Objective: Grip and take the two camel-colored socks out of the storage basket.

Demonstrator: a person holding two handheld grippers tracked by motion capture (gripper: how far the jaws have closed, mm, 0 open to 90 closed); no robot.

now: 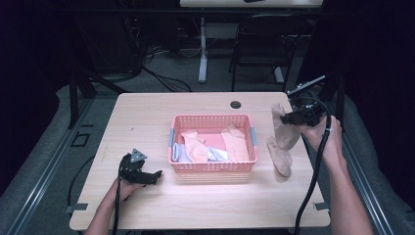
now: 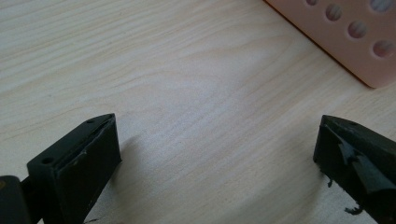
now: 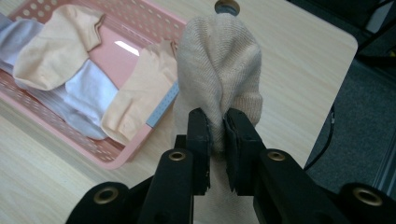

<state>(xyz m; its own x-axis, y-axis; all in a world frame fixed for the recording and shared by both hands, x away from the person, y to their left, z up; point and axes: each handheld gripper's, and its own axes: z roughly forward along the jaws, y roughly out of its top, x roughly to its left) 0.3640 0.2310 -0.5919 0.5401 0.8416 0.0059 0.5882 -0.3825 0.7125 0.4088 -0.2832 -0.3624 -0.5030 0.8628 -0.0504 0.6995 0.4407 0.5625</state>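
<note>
Right gripper [image 3: 215,135] pinches a beige sock [image 3: 219,60] beside the pink basket [image 1: 213,166], while the left gripper [image 2: 217,154] rests with jaws apart on the table [image 2: 187,70].

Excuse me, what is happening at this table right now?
A person is sorting socks with two hand-held grippers. The right gripper is shut on a beige sock and holds it up beside the pink basket, its lower end on the table. The basket already contains peach and white socks. The left gripper rests open on the table, left of the basket, holding nothing.
</note>
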